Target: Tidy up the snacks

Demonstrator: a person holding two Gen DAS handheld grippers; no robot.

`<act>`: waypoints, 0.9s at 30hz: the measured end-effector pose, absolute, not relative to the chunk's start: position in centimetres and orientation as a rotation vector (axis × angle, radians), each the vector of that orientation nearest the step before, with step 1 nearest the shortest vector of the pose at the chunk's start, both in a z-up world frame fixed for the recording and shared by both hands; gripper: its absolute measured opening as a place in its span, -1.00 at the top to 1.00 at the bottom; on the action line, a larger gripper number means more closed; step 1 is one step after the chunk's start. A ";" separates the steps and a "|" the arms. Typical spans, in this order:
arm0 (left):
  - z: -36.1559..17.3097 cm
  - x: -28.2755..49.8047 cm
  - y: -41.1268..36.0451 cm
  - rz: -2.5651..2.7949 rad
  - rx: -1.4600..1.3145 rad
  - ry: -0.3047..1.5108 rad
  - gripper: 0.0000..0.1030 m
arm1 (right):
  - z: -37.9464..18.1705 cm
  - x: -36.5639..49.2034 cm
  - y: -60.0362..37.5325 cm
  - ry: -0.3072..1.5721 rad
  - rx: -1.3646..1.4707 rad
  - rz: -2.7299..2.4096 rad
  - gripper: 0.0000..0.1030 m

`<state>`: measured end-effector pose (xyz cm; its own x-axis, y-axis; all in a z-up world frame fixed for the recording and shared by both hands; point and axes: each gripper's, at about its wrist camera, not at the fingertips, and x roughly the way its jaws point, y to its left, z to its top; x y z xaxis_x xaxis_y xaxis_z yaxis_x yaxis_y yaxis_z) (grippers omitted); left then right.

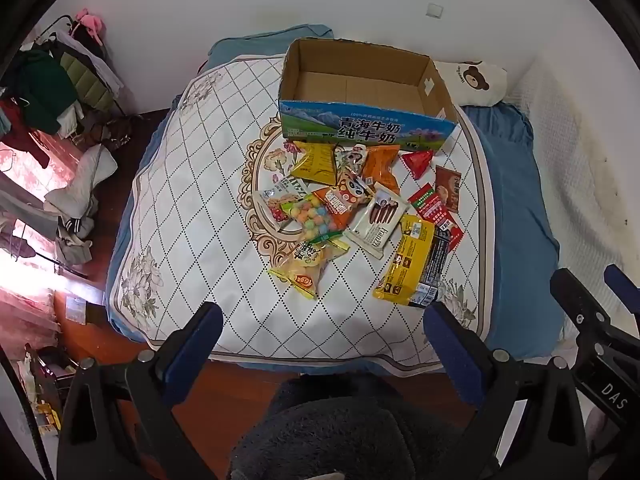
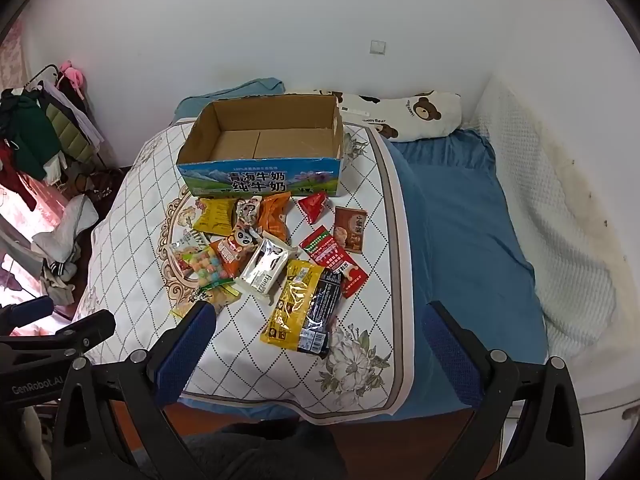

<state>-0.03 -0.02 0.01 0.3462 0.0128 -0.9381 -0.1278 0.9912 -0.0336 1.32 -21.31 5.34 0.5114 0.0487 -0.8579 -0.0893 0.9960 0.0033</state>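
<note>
An open, empty cardboard milk box (image 1: 362, 88) (image 2: 260, 142) stands at the far end of a quilted white mat (image 1: 192, 200) (image 2: 132, 216) on the bed. In front of it lies a heap of snack packets: a yellow bag (image 1: 316, 160) (image 2: 214, 214), an orange bag (image 1: 382, 166) (image 2: 274, 212), a red triangular packet (image 1: 418, 162) (image 2: 314, 206), a bag of coloured balls (image 1: 314, 214) (image 2: 210, 266), a white wafer pack (image 1: 378, 218) (image 2: 266, 266) and a long yellow-black pack (image 1: 412, 266) (image 2: 300, 308). My left gripper (image 1: 322, 334) is open and empty, held short of the heap. My right gripper (image 2: 320, 328) is open and empty, near the yellow-black pack.
A blue sheet (image 2: 460, 220) covers the bed to the right, with a bear-print pillow (image 2: 404, 114) by the wall. Clothes hang on a rack (image 1: 60, 84) at the left, with laundry on the wooden floor (image 1: 240, 384). A white blanket (image 2: 560, 220) lies far right.
</note>
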 end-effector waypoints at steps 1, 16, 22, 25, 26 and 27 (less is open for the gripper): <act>0.0 -0.1 0.0 0.093 -0.107 1.214 -0.99 | 5.3 1.3 -21.3 1.033 -0.045 0.083 -1.00; 0.9 0.2 0.4 0.097 -0.113 1.206 -0.99 | 5.5 1.4 -20.9 1.045 -0.064 0.094 -1.00; 0.5 -0.6 1.0 0.094 -0.114 1.206 -0.99 | 5.3 1.1 -20.9 1.054 -0.058 0.101 -1.00; 0.3 -0.8 1.2 0.095 -0.115 1.210 -0.99 | 5.2 0.9 -20.8 1.056 -0.056 0.101 -1.00; 0.3 -0.7 1.2 0.096 -0.115 1.211 -0.99 | 5.2 0.9 -20.7 1.056 -0.057 0.101 -1.00; 0.2 -0.8 1.3 0.097 -0.116 1.212 -0.99 | 5.3 0.9 -20.7 1.056 -0.057 0.100 -1.00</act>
